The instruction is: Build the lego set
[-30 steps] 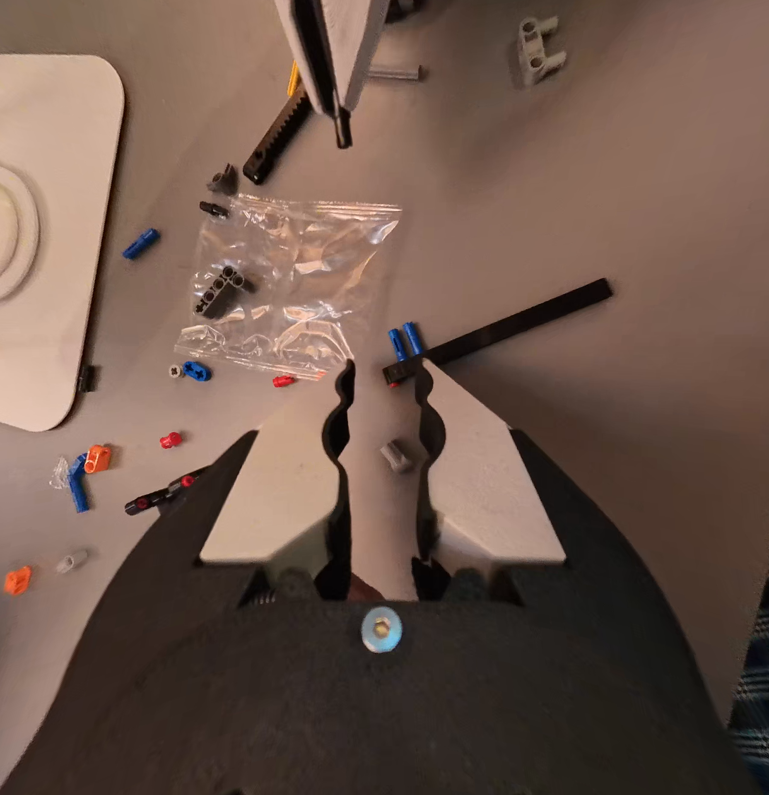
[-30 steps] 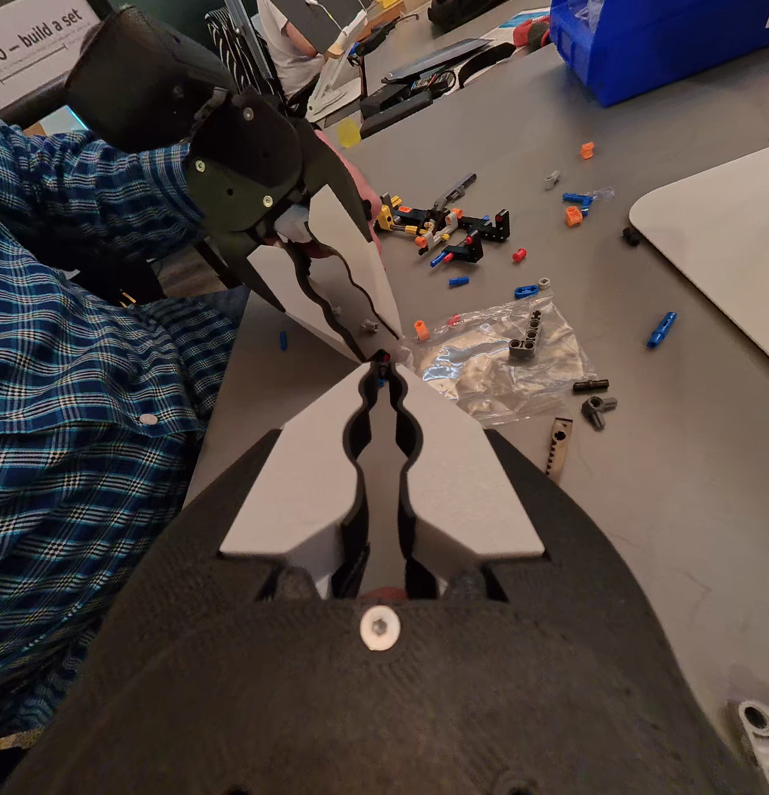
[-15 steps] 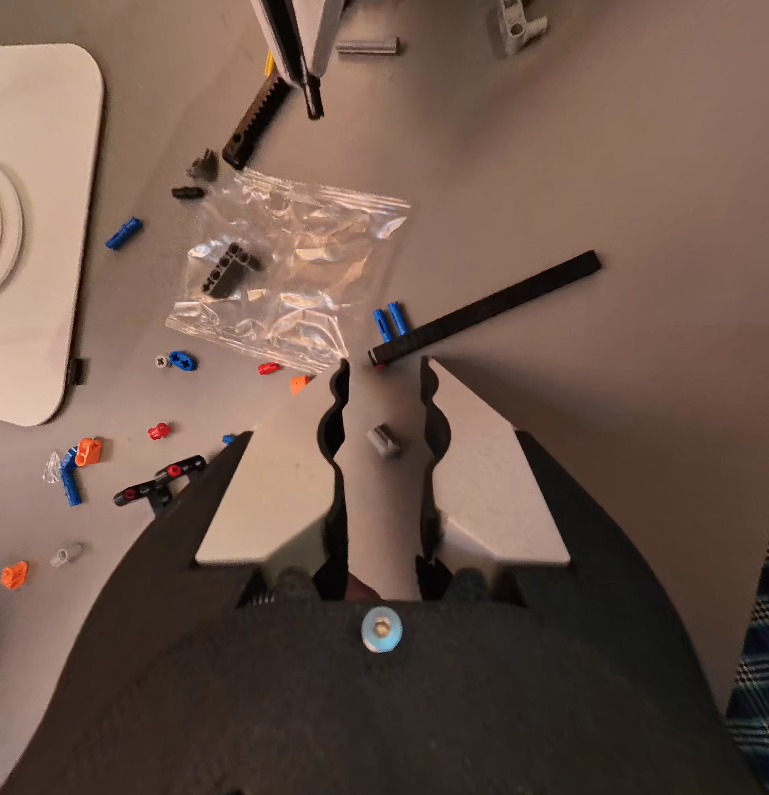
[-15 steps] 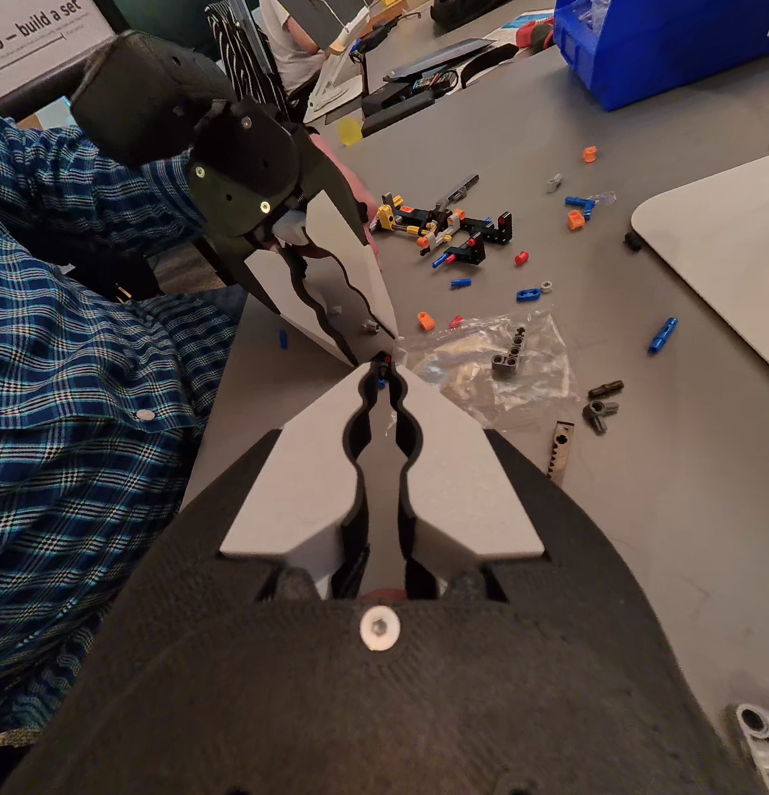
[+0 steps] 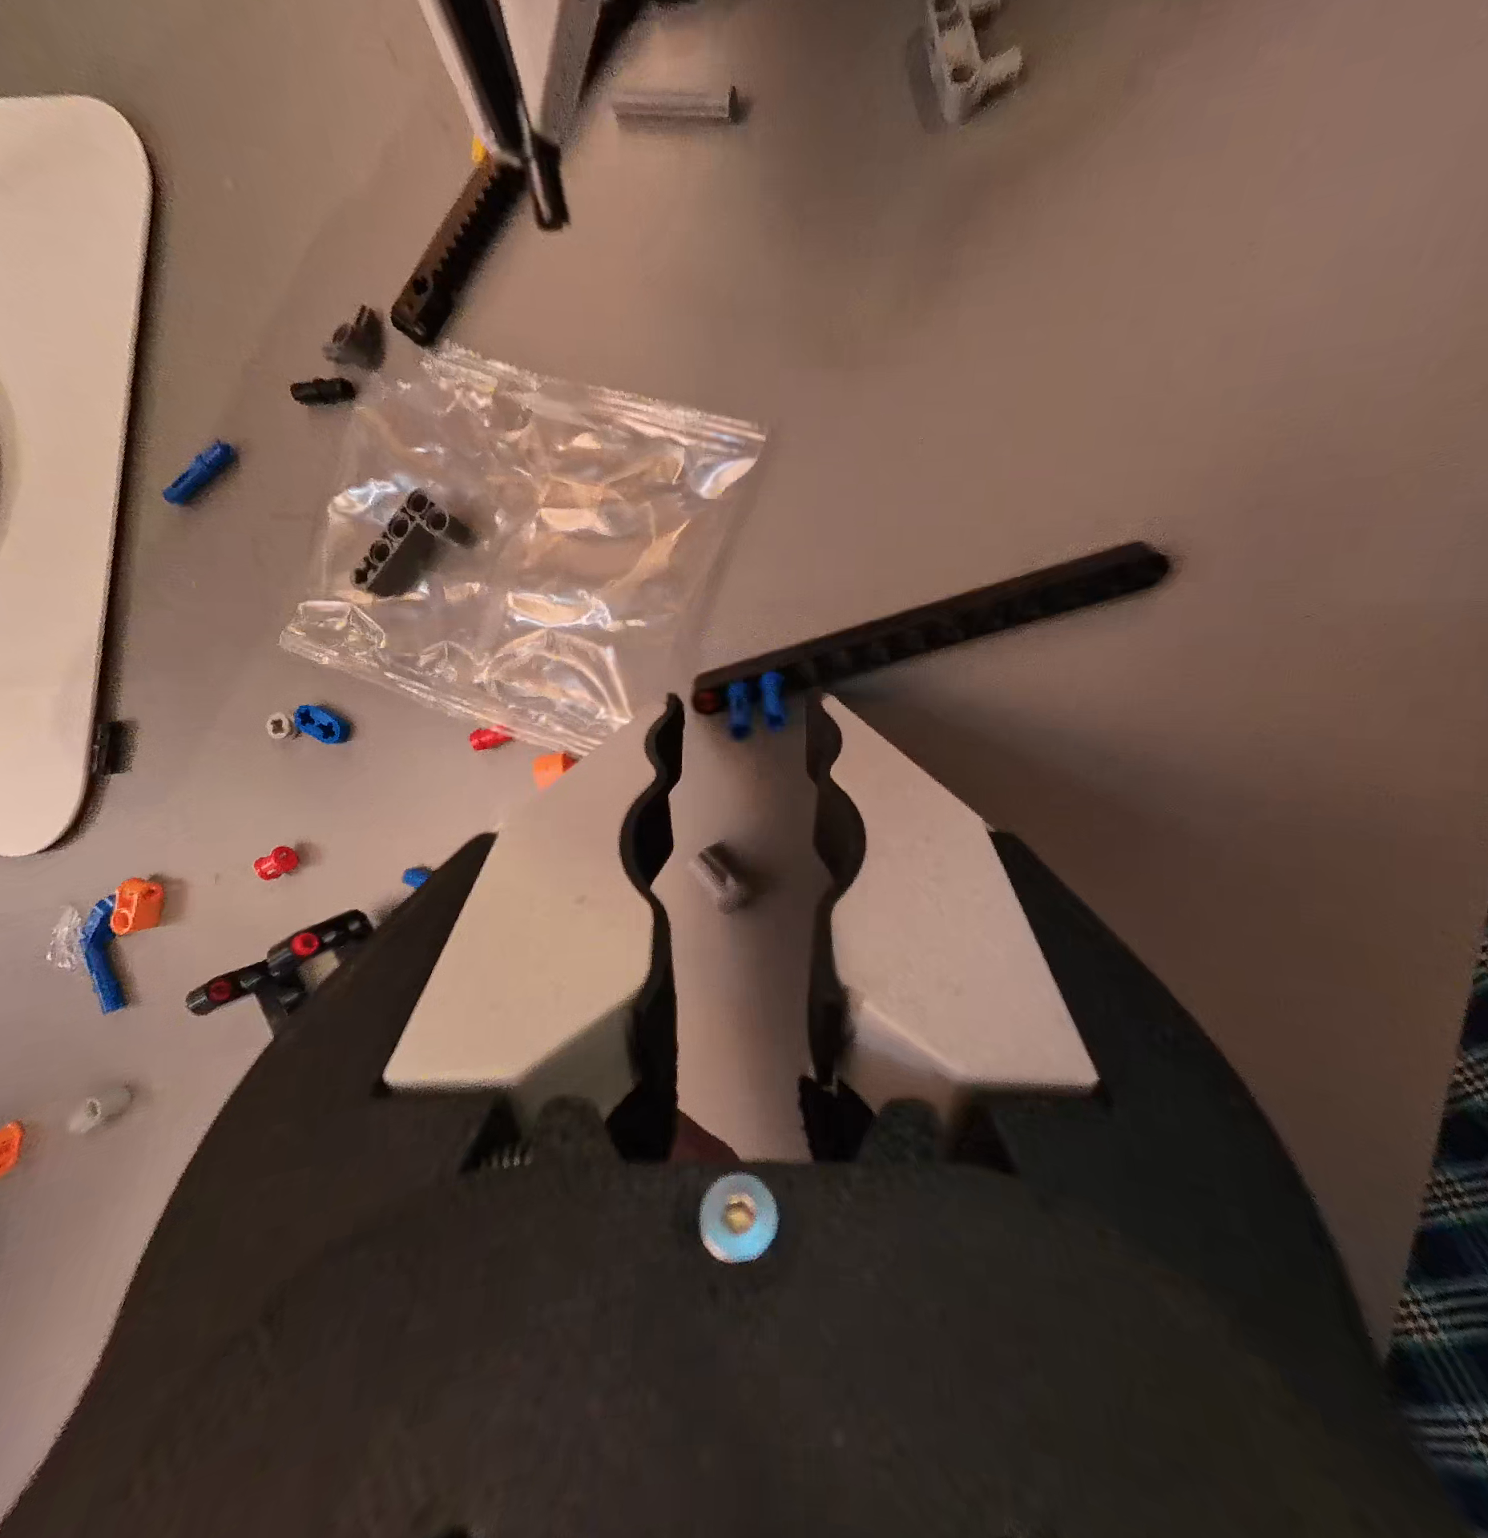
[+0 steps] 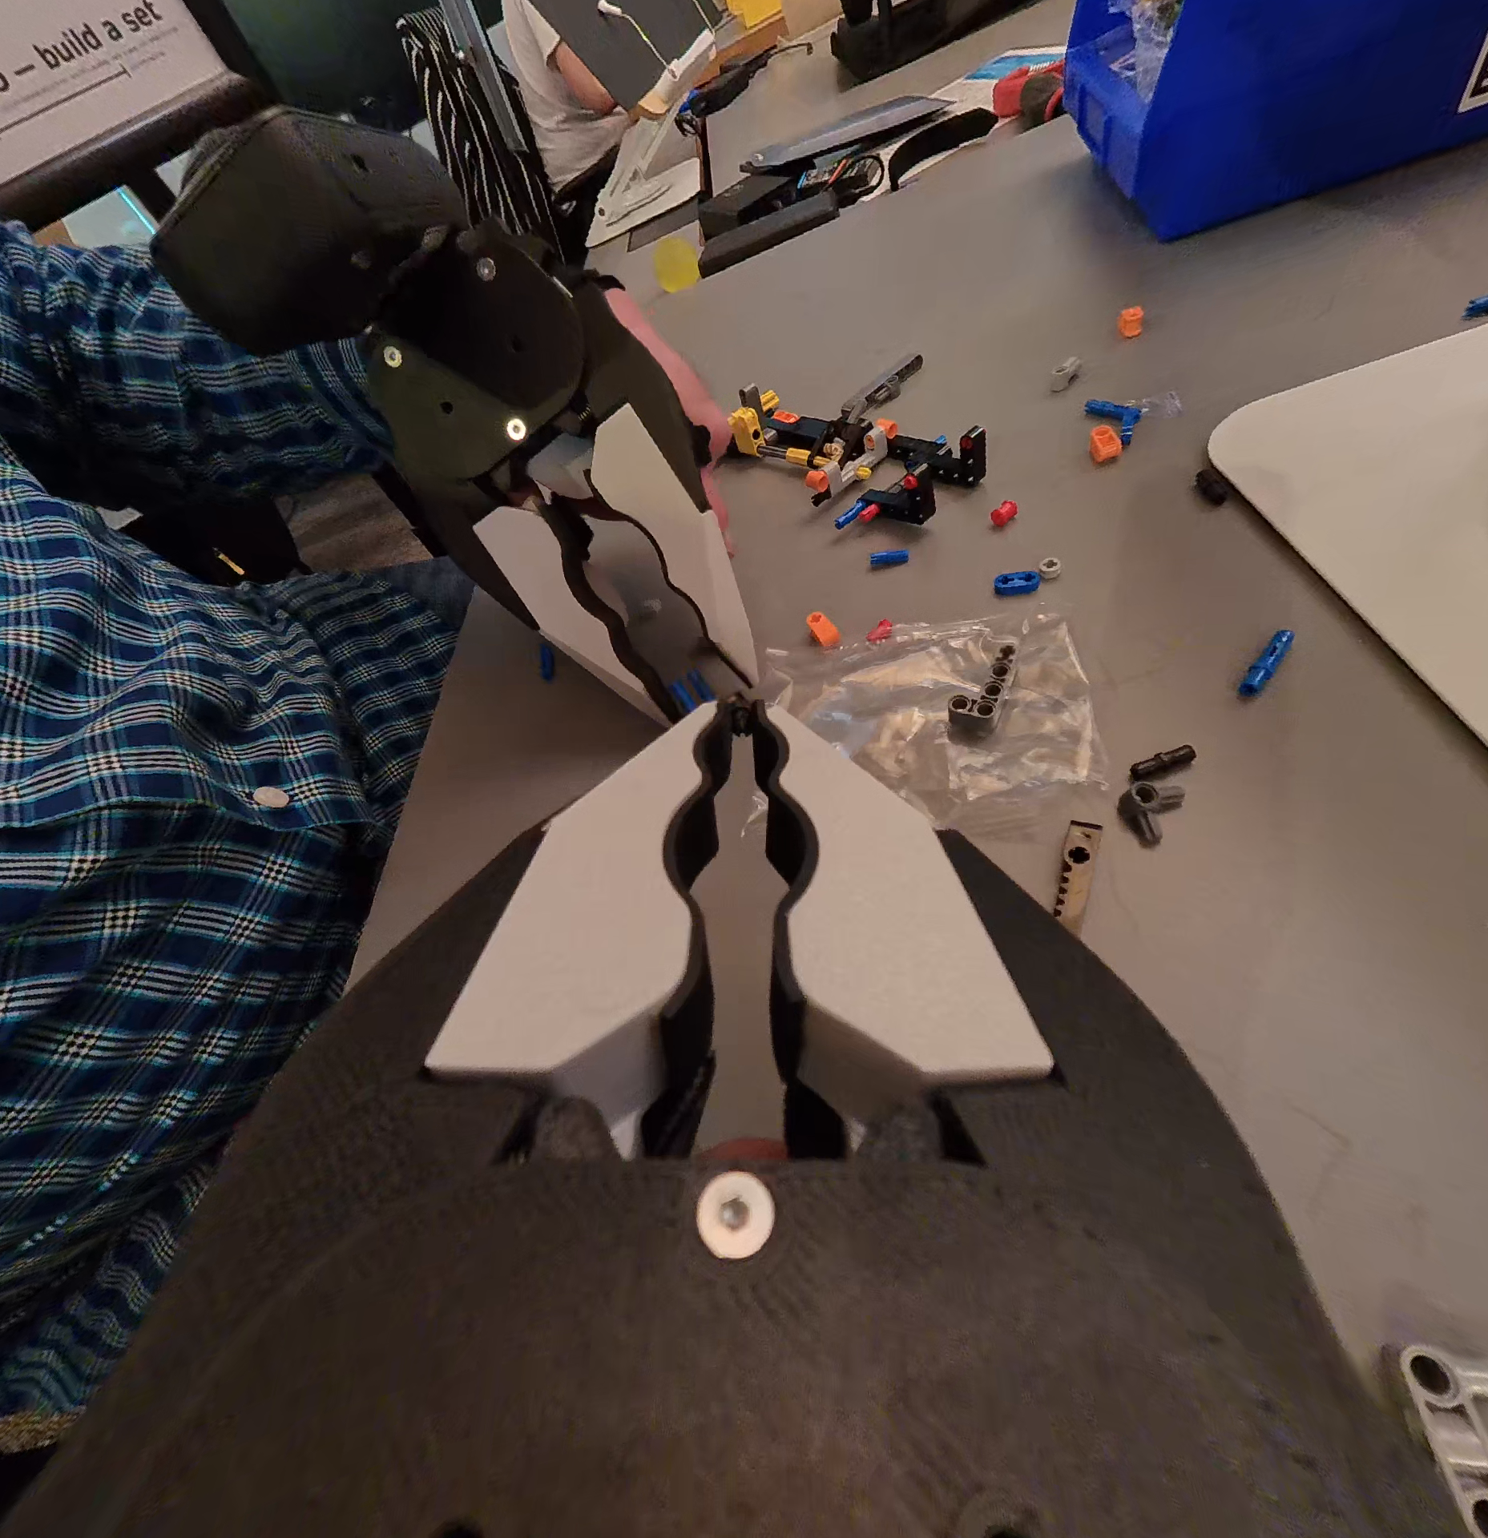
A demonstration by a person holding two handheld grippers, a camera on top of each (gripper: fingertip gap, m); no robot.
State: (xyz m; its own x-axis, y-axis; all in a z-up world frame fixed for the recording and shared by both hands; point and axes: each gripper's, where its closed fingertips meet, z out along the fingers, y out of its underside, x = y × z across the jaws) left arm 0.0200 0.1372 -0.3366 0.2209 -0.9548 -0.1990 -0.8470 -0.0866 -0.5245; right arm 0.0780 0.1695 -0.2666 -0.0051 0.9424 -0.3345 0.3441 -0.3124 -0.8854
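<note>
A: Left gripper (image 5: 744,716) over the grey table (image 5: 1057,333), jaws apart, nothing between them but a small grey connector (image 5: 722,878) lying on the table under the gap.

B: And just past its tips, the long black beam (image 5: 932,620), with two blue pins (image 5: 757,703) stuck in near its end and a red one at the very tip.

A: Right gripper (image 6: 744,717) now: jaws pinched together on a small dark piece (image 5: 549,187). Too small to say what kind.

B: From the right wrist view, the two grippers' tips sit just beside each other, the blue pins showing between the left one's fingers.

A: The clear bag (image 5: 515,566) lies left of the beam, a dark L-shaped beam (image 5: 403,541) in it.

B: Beyond the bag, a black toothed rack (image 5: 457,250), a grey connector and a black pin.

A: Loose bits scattered left: blue, red and orange pins. A white board (image 5: 49,466) at the edge.

B: Farther off in the right wrist view, a part-built assembly (image 6: 865,453) in black, yellow and orange. Blue bin (image 6: 1273,108) at the back.
</note>
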